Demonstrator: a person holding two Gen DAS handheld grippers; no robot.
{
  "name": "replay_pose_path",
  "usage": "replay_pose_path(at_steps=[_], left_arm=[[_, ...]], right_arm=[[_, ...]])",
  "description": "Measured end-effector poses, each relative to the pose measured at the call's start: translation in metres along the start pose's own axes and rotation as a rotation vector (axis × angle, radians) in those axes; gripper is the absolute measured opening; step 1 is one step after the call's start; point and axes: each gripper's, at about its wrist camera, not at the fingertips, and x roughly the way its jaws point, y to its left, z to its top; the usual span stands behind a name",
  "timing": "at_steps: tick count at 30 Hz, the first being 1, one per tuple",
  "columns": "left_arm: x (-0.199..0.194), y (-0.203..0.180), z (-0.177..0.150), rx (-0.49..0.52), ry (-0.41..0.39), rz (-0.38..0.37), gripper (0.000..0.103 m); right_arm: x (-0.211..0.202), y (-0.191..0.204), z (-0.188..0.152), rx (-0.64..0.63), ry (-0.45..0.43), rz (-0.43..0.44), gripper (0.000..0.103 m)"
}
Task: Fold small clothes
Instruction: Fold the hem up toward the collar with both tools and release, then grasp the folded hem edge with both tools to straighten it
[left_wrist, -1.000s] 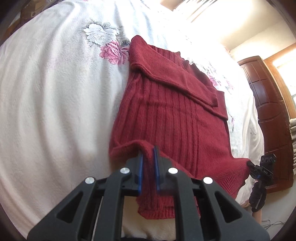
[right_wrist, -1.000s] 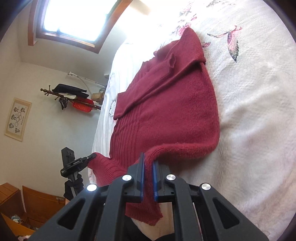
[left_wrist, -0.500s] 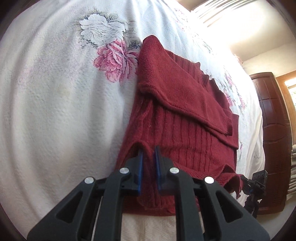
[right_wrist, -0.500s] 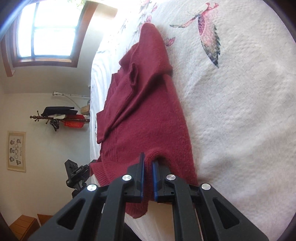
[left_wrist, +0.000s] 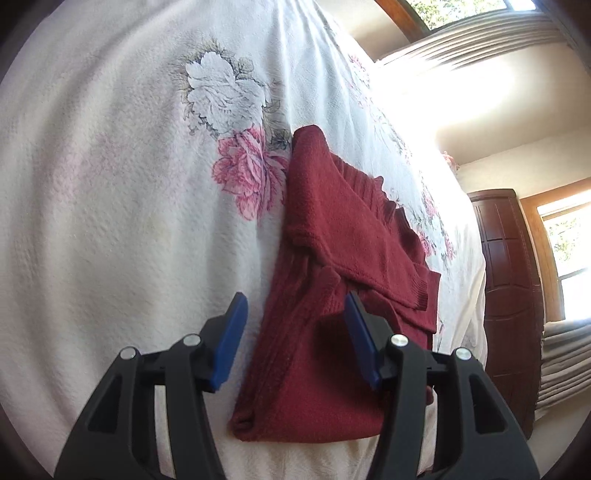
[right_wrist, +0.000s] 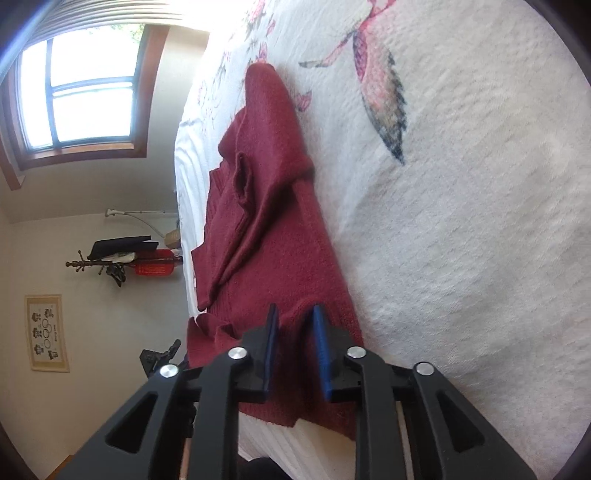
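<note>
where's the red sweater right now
The red sweater lies folded on the white floral bedspread, beside the pink printed flower, under both open grippers.

Bedspread bare beside sweater

Sweater matt ribbed knit; bedspread nubbly white cloth; wardrobe glossy wood.

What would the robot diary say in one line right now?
stage: hem fold laid | left gripper: open, over red sweater | right gripper: open, astride sweater edge | surface: floral bedspread
</note>
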Motion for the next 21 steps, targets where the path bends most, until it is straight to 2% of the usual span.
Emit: replay_pose_path(at_steps=[2, 3, 4, 6, 8, 15, 21], left_arm=[[0.002, -0.008, -0.005, 0.064, 0.014, 0.019, 0.059], [0.005, -0.012, -0.007, 0.091, 0.020, 0.030, 0.060], [0.007, -0.014, -0.009, 0.118, 0.029, 0.039, 0.061], [0.017, -0.022, -0.012, 0.178, 0.049, 0.071, 0.064], [0.029, -0.032, -0.015, 0.257, 0.069, 0.131, 0.067], [0.063, -0.049, -0.020, 0.405, 0.127, 0.227, 0.071], [0.076, -0.056, -0.019, 0.479, 0.144, 0.295, 0.071]], right_arm=[[-0.011, 0.003, 0.002, -0.028, -0.041, -0.048, 0.046], [-0.016, 0.006, 0.003, -0.050, -0.052, -0.052, 0.046], [-0.019, 0.011, 0.003, -0.078, -0.053, -0.053, 0.046], [-0.023, 0.023, 0.001, -0.150, -0.045, -0.079, 0.055], [-0.022, 0.041, -0.004, -0.259, -0.031, -0.141, 0.061], [0.017, 0.104, -0.032, -0.639, 0.066, -0.373, 0.069], [0.060, 0.118, -0.031, -0.755, 0.120, -0.502, 0.070]])
